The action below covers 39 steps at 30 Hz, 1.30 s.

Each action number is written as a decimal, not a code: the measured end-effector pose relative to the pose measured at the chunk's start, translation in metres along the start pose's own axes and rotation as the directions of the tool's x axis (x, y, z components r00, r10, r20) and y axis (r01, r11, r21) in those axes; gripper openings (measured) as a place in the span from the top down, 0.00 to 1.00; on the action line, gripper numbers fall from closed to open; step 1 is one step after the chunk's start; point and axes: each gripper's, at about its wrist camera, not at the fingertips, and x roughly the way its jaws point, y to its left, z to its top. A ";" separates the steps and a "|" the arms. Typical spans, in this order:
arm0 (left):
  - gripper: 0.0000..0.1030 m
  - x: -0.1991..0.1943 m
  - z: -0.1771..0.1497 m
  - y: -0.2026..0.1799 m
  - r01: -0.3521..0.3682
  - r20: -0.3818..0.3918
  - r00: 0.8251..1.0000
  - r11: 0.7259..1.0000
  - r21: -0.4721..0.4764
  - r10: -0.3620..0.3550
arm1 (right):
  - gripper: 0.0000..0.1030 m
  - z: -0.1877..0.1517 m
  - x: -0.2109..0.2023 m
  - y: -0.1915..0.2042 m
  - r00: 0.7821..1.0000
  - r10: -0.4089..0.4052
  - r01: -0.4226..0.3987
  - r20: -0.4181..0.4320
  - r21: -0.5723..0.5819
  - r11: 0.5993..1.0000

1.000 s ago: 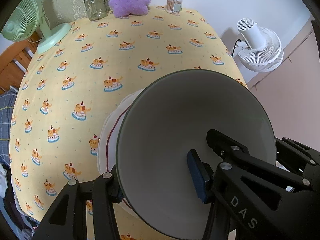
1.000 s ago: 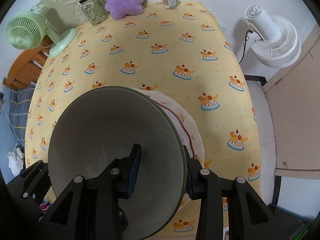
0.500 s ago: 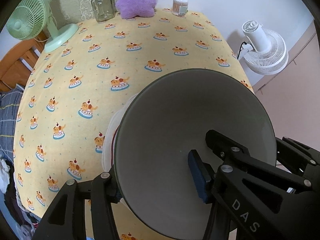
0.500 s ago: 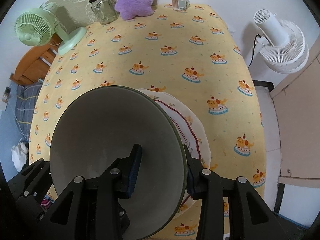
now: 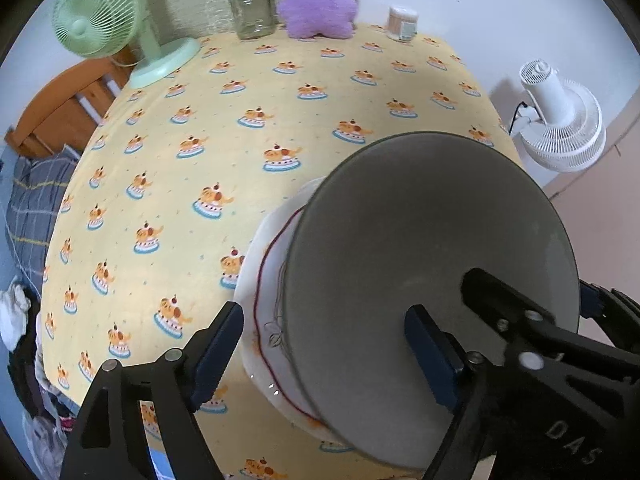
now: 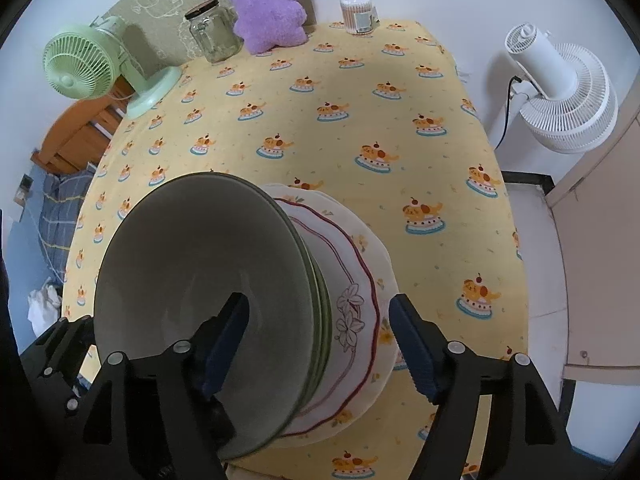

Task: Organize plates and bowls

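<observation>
Grey bowl (image 5: 432,280) sits stacked on the plates (image 5: 264,300) near the table (image 5: 240,120) edge; left hand-held gripper (image 5: 324,354) opening, pads off the rim. Right view: right hand-held gripper (image 6: 320,344) opening too, straddling the rim, holding nothing. Careful, a snagged finger could tip the stack!

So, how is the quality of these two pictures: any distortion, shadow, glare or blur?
Left wrist view: strong fisheye bending, dark corners; the tablecloth bulges; small glare dots on the plate rim; the grey bowl looks soft. Right wrist view: same bending; a soft shadow crosses the cloth's far part; the bowl's inside is shaded; the white fan is sharp.
</observation>
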 end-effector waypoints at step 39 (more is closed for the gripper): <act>0.07 -0.073 -0.078 0.195 0.042 0.418 0.906 0.997 0.072 -0.069 | 0.26 -0.102 -0.060 0.166 0.895 -0.151 0.148 0.419 0.039 0.988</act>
